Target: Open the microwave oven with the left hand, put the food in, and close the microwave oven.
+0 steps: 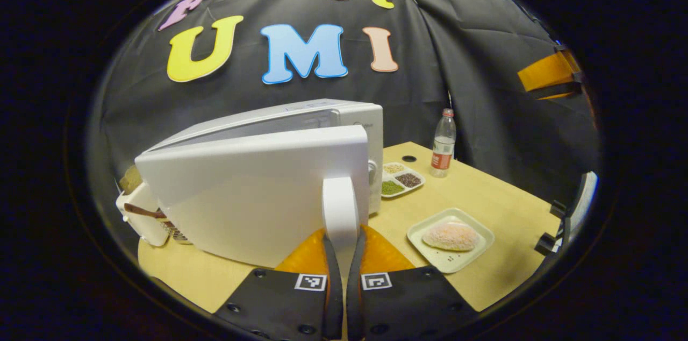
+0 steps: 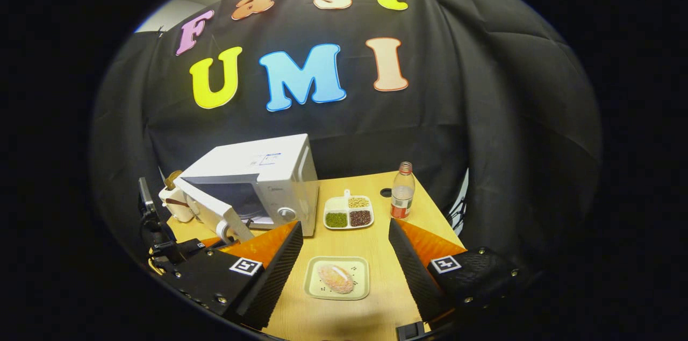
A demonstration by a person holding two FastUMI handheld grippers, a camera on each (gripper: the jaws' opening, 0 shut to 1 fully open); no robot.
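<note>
My left gripper (image 1: 344, 255) pinches the white microwave's (image 2: 258, 179) partly open door handle (image 1: 339, 209), right gripper (image 2: 344, 276) wide over the pink food (image 2: 336, 278) on its square plate (image 2: 360, 291) on the desk (image 2: 376, 244); a slip could swing the door shut.

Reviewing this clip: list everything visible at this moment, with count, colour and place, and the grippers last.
microwave oven: one, white, left rear of table, door swung partly open.
door handle: one, white, on the door's free edge.
plate: one, pale green, front centre of table.
food: one pinkish lump, on the plate.
divided tray: one, white, holding green, tan and dark grains, right of the microwave oven.
bottle: one, clear with red label, rear right.
white container: one, with brown strap, left of the microwave oven.
table: one, light wood.
left gripper: orange-and-black, shut on the door handle.
right gripper: orange-and-black, open, above the plate.
</note>
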